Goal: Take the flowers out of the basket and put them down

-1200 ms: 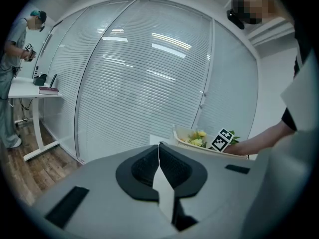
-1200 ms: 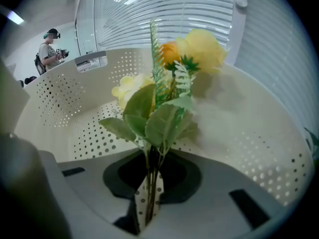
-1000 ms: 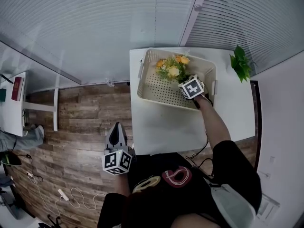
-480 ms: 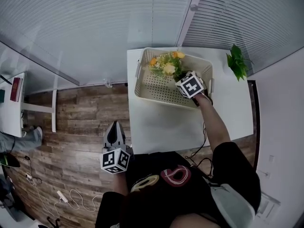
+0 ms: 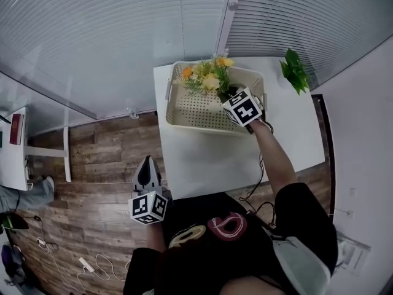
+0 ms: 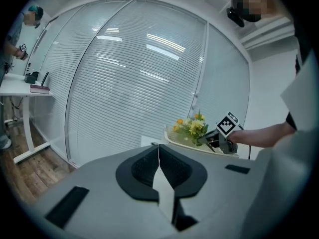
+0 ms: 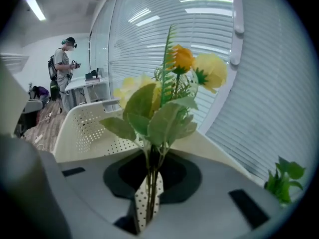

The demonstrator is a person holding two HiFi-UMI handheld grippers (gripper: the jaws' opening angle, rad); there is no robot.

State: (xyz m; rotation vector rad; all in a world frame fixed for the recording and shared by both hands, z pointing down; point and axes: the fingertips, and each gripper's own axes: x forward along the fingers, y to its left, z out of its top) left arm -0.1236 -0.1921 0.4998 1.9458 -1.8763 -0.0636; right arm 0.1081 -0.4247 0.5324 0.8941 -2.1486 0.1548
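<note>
Right gripper (image 5: 231, 97) is clamped on the stems of the flowers (image 5: 209, 78), holding them upright over the back of the basket (image 5: 187, 112), blooms above the rim, with lots of bare table (image 5: 202, 161) in front, while the left gripper (image 5: 147, 172) hangs pinched closed and empty off the table's left edge.

Lower ends of flower stems (image 7: 151, 159) buried between right gripper (image 7: 148, 180) jaws

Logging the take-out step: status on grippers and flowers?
Right gripper shut on flowers, stems pinched, blooms over basket. Left gripper shut, empty, off the table. Green plant at table corner, apart.
</note>
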